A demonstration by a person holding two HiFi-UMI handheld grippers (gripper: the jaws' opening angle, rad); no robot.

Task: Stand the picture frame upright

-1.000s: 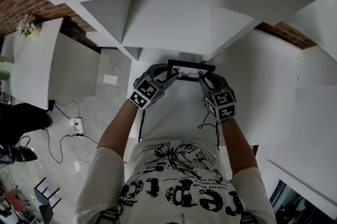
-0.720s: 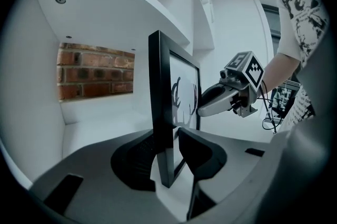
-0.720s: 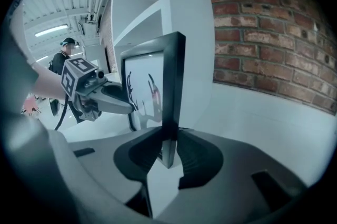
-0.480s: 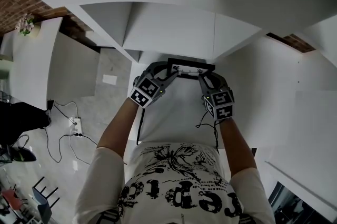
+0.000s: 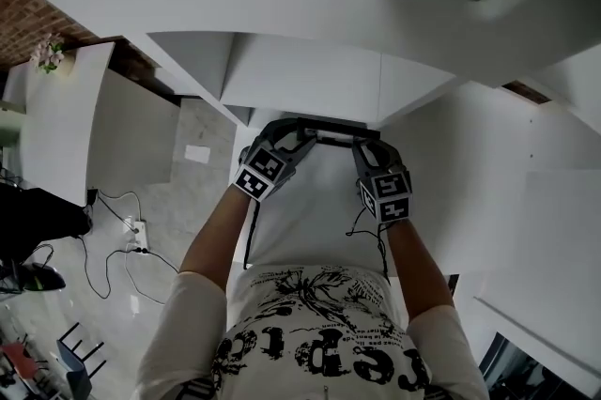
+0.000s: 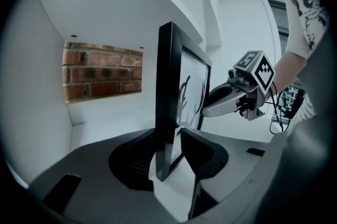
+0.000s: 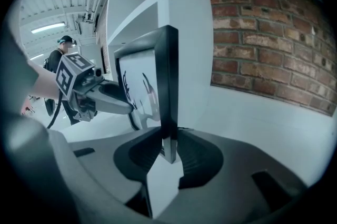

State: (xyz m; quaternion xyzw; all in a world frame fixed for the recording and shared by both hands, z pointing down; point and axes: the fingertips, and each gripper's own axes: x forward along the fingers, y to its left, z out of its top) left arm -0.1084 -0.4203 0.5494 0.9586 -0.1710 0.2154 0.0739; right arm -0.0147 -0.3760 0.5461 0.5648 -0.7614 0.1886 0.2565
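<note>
Picture frame [image 6: 168,97]: upright on shelf [image 6: 105,118] at 12 o'clock, release apparently in hand; left gripper [image 6: 171,146] jaws just opening, loose about its edge, right gripper [image 7: 168,139] jaws clamped on the other edge; next, probably free both without tipping.

Picture frame [image 6: 167,86]: black border, white sheet inside carrying a black antler-like silhouette drawing. Shelf [image 5: 310,60]: plain white on every panel; brick wall [image 7: 263,39]: red-brown bricks, some darker, with pale grey mortar lines in a running pattern. Person's shirt [image 5: 319,332]: white with ornate black print and heavy black lettering; floor [image 5: 202,192]: pale grey, faintly marbled.
</note>
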